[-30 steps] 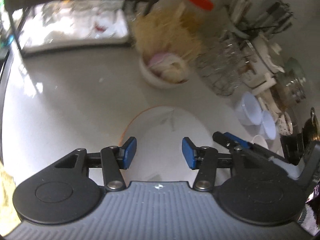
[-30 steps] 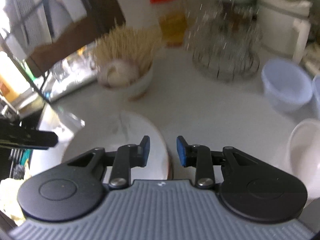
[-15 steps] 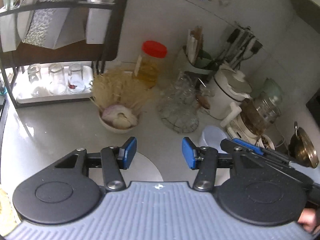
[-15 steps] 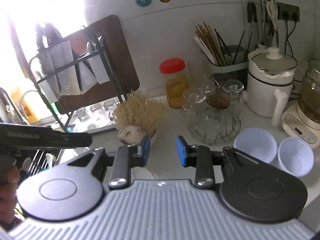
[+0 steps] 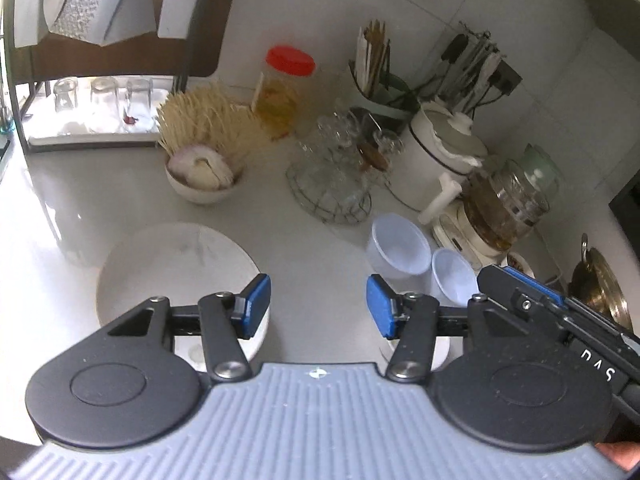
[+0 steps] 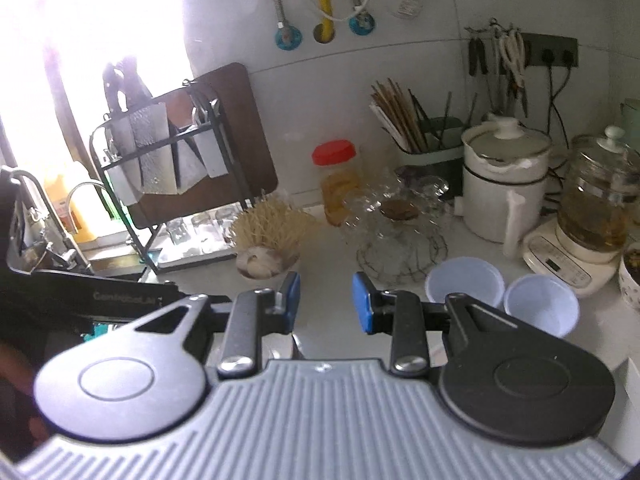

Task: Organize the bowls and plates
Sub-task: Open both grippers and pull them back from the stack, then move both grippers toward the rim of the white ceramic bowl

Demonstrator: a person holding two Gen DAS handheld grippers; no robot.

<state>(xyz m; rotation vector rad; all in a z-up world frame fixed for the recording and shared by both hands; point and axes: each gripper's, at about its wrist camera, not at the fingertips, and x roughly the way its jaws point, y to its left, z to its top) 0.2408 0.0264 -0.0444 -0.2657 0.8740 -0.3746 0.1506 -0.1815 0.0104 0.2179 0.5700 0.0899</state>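
Left gripper (image 5: 318, 306) raised off white plate (image 5: 172, 268), right gripper (image 6: 322, 302) too (both wide, empty)

Black tongs with blue pads

Left tongs (image 5: 318, 306) and right tongs (image 6: 325, 302): silver screws, ribbed grey bodies, white lettering.

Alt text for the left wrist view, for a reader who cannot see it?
The open, empty left gripper hovers over a pale kitchen counter, with a white plate below its left finger. Two pale plastic bowls sit to the right, and a red-lidded jar, a bowl of toothpicks and a rack of glasses stand behind.
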